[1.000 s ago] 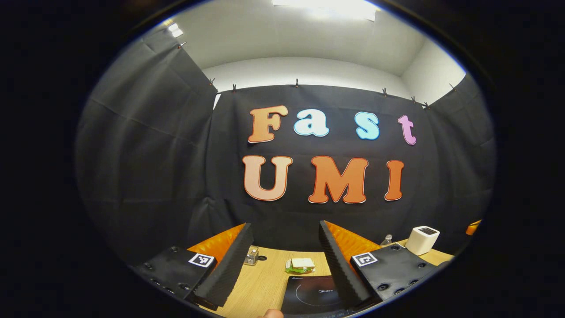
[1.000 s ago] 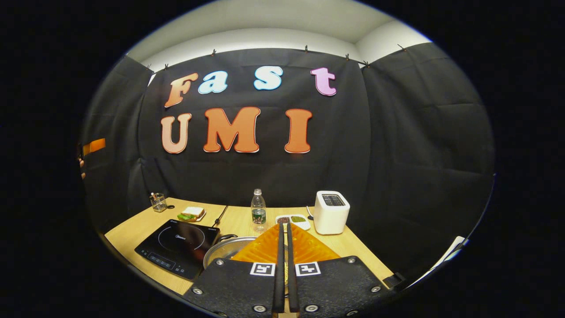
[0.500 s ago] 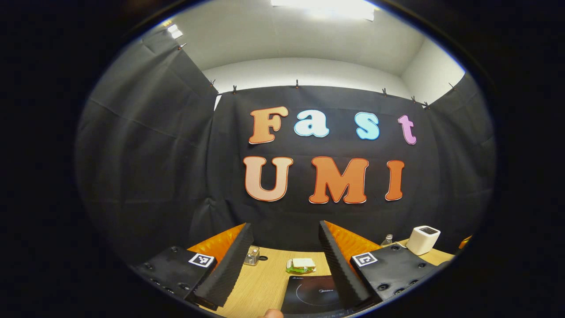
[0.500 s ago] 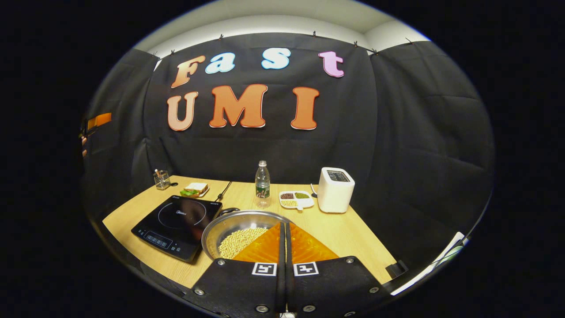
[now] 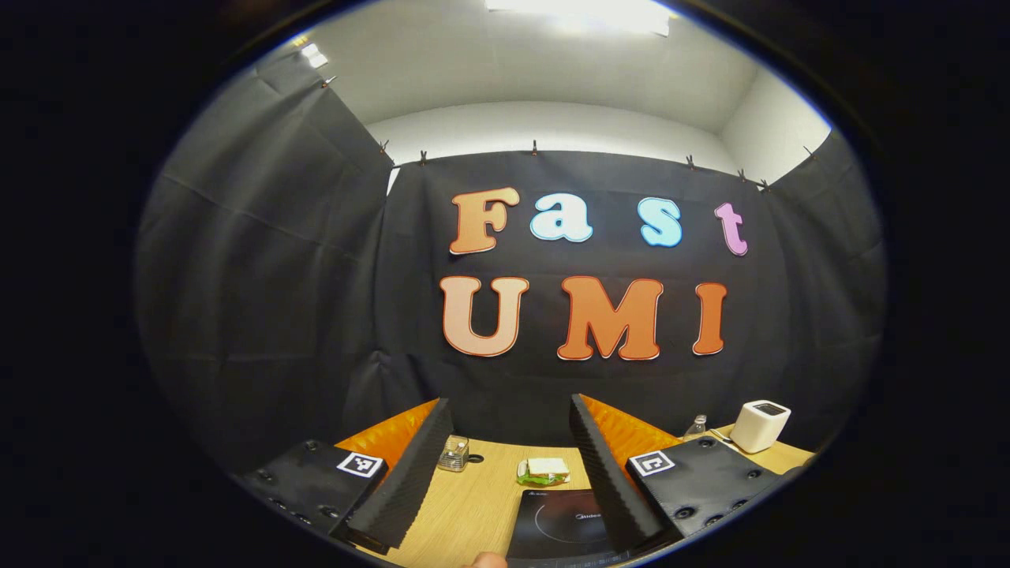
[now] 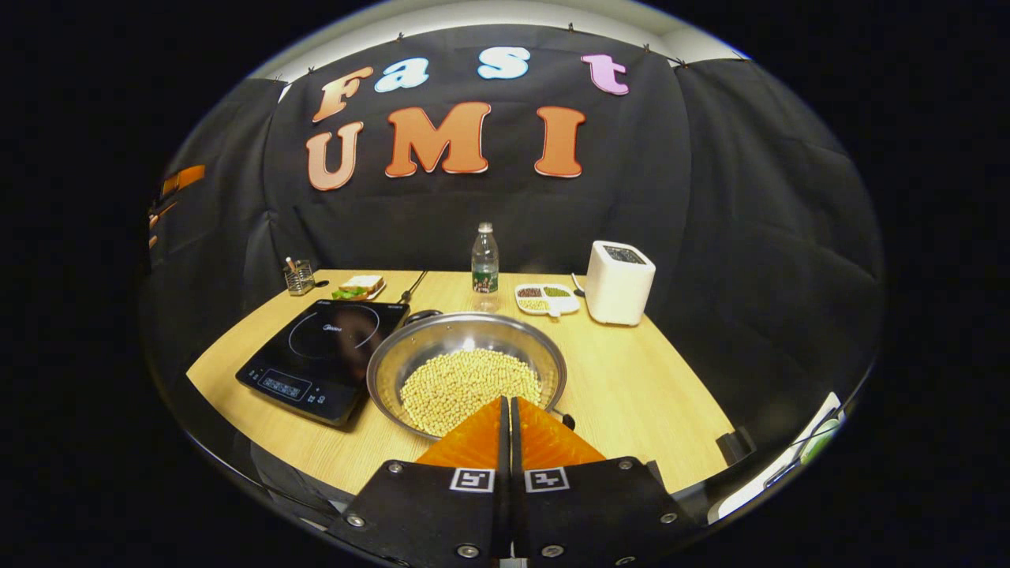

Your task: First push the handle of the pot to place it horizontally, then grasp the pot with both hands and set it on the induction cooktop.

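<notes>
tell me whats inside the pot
The pot holds a heap of small pale yellow beans spread over its bottom. The near edge of the heap and rim is covered by the right hand-held gripper, so what lies there cannot be seen.

One pot (image 6: pixel 467 371) full of little yellow beans; one black cooktop (image 6: pixel 323 359); one water bottle (image 6: pixel 484 260); one white toaster (image 6: pixel 619 282); one sandwich (image 6: pixel 359 285); one small tray of beans (image 6: pixel 546 298); one little cup holder (image 6: pixel 298 277); one wooden table (image 6: pixel 639 394).

Left gripper (image 5: pixel 505 473), right gripper (image 6: pixel 506 442): black screwed plates, square markers, orange ribbed jaws.
</notes>
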`<state>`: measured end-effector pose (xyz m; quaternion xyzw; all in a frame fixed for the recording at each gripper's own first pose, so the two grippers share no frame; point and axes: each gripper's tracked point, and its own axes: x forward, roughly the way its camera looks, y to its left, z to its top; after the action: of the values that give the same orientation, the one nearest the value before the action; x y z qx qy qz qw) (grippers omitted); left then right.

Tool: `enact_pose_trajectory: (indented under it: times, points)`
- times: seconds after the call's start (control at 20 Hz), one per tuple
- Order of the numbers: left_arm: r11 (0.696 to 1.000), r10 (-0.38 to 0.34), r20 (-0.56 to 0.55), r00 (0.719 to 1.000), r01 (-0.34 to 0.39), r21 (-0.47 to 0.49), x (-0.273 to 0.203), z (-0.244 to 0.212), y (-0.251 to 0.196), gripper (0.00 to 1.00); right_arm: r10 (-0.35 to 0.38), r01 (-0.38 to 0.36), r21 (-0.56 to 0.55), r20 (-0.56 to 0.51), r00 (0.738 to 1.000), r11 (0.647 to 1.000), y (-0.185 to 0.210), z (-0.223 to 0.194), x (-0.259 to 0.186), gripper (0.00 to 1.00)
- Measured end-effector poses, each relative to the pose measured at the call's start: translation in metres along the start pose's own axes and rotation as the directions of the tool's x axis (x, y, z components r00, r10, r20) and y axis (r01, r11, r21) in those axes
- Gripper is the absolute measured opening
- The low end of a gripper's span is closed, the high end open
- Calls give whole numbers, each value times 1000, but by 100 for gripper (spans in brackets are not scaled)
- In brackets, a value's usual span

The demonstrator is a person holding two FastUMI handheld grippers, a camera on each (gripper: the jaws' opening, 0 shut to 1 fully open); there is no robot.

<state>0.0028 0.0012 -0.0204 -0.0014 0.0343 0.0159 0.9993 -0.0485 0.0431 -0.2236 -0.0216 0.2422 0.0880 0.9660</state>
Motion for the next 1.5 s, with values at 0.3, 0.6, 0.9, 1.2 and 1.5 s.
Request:
enact_pose_trajectory:
  times: [0.3, 0.6, 0.9, 1.2, 1.5]
  points:
    - [1000, 16, -17, 1000, -16, -4, 4, -10, 8, 98, 17, -15, 14, -118, 993, 1000, 7, -46, 20, 0]
    - [1000, 24, -35, 999, -24, 0, 11, -19, 11, 99, 25, -21, 20, -209, 978, 1000, 12, -74, 45, 0]
    - [999, 43, -60, 997, -42, 13, 23, -31, 15, 98, 26, -17, 38, -262, 965, 999, 9, -88, 64, 0]
    - [1000, 26, -87, 996, -27, -9, 34, -44, 4, 98, 62, -40, 85, -265, 962, 996, 12, -83, 69, 0]
    - [1000, 24, -92, 996, -23, 8, 40, -49, 2, 98, 45, -21, 91, -260, 964, 996, 1, -79, 79, 0]
